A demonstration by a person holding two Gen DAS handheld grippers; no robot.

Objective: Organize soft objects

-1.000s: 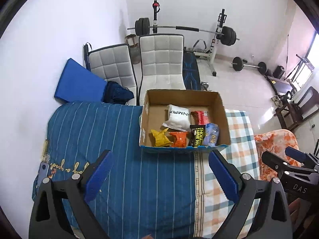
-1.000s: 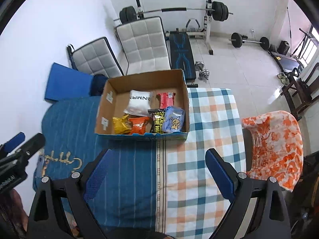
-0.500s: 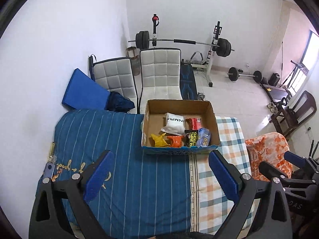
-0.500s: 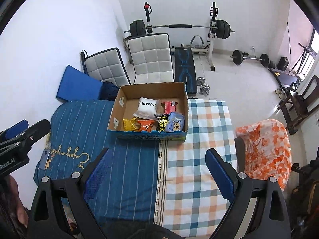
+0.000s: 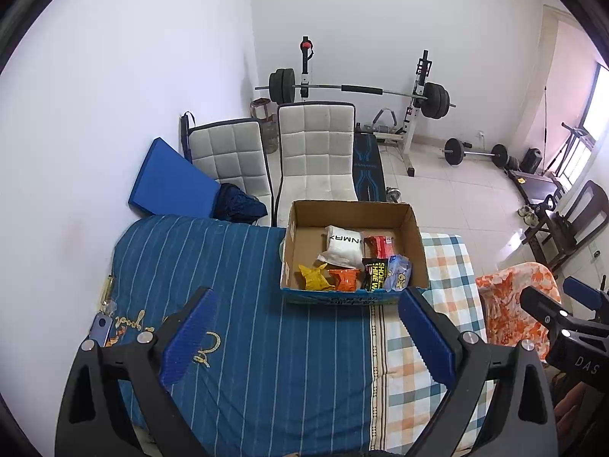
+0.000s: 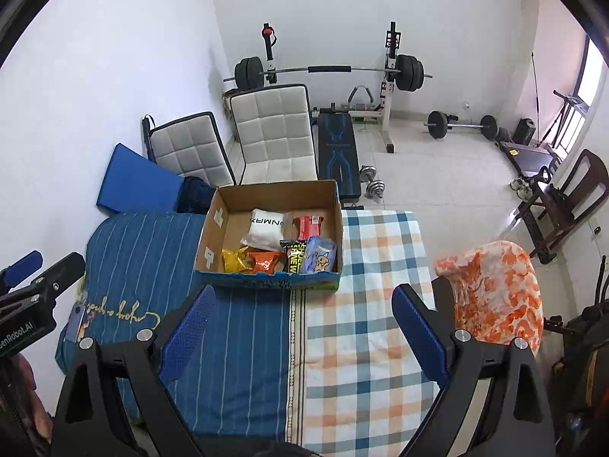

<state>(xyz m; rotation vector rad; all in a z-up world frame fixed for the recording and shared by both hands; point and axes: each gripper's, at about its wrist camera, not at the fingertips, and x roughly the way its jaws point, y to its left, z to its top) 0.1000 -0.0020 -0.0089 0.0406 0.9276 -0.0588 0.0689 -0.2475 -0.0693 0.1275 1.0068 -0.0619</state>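
A cardboard box [image 5: 415,243] [image 6: 213,236] stands at the far edge of a cloth-covered table. It holds several soft packets: a white pouch [image 5: 342,245] [image 6: 266,228], a red packet [image 5: 378,245], a yellow one [image 5: 314,278], an orange one [image 5: 344,278], a black one [image 5: 375,274] and a pale blue one [image 5: 397,272]. My left gripper [image 5: 308,337] is open and empty, raised well back from the box. My right gripper [image 6: 304,333] is open and empty, also high and back from the box.
The table has a blue striped cloth [image 5: 213,266] on the left and a checked cloth [image 6: 373,266] on the right. An orange-patterned chair [image 6: 495,289] stands at the right. Two white chairs [image 5: 316,160], a blue mat [image 5: 167,182] and a weight bench [image 5: 365,91] lie beyond.
Both grippers have pulled up and back from the table, so the box looks smaller and more of the room shows. Both stay open and empty.
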